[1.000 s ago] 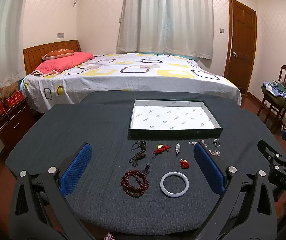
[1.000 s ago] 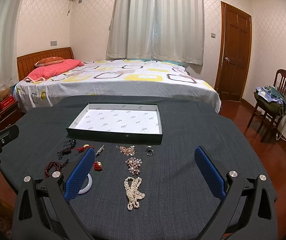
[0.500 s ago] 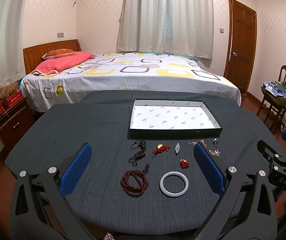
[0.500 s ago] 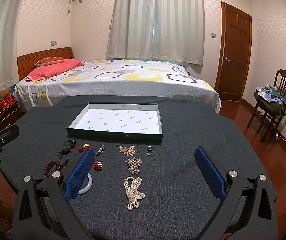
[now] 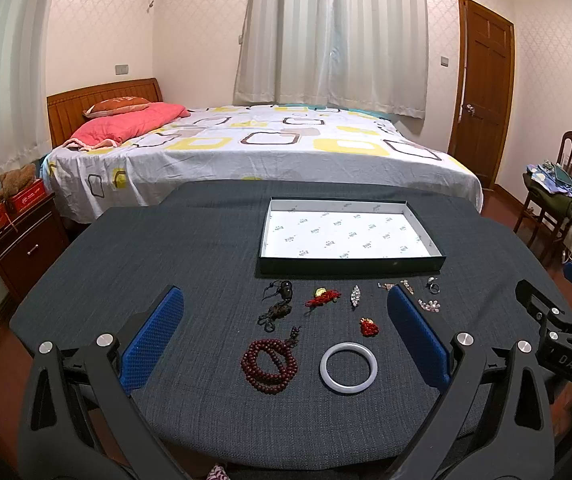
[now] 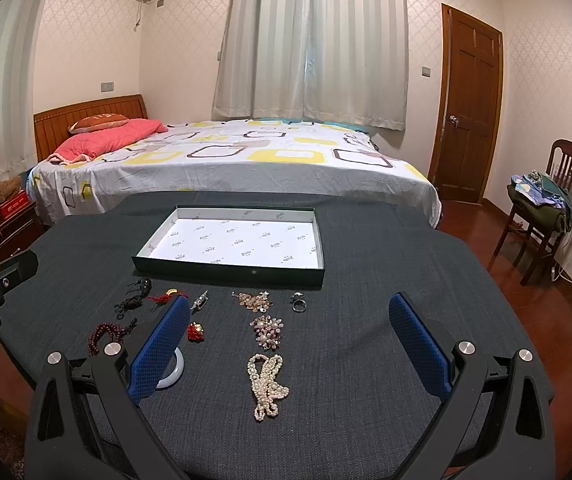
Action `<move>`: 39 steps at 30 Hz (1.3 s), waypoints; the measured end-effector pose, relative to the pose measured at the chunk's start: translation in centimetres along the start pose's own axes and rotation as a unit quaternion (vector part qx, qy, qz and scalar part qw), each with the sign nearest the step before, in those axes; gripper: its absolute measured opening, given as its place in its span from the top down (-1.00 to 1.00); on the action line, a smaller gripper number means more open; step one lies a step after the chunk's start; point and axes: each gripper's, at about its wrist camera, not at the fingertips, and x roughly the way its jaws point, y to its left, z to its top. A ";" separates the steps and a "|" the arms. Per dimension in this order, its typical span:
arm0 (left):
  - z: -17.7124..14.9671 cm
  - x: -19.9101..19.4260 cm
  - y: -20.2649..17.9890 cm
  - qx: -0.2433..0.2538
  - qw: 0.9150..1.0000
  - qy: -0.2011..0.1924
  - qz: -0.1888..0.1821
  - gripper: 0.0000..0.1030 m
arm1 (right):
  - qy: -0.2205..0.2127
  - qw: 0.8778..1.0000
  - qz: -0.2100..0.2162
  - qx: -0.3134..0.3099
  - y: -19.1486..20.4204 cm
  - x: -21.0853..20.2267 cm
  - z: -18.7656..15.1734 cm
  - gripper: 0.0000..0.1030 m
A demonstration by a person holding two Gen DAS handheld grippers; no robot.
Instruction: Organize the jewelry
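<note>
Jewelry lies in rows on a dark grey table in front of an open shallow box (image 5: 350,264) (image 6: 225,270) with a white printed lining. In the left wrist view I see dark red beads (image 5: 268,365), a white bangle (image 5: 348,367), a red charm (image 5: 369,326) and a dark cord piece (image 5: 277,300). In the right wrist view I see a pearl strand (image 6: 266,384), a pink cluster (image 6: 266,332) and a ring (image 6: 298,302). My left gripper (image 5: 286,336) and right gripper (image 6: 290,344) are both open, empty, held above the table's near edge.
A bed (image 5: 253,148) stands right behind the table. A wooden nightstand (image 5: 21,240) is at the left, a chair with clothes (image 6: 542,208) at the right, and a closed wooden door (image 6: 466,108) beyond.
</note>
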 end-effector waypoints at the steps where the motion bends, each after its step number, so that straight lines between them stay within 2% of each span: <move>1: 0.0 0.0 0.0 0.000 1.000 0.000 0.000 -0.92 | 0.000 1.000 0.000 0.000 0.0 0.0 0.0 -0.89; 39: -0.2 0.0 0.0 0.001 1.000 0.002 0.000 -0.93 | -0.002 1.000 -0.004 0.000 -0.4 0.2 0.2 -0.89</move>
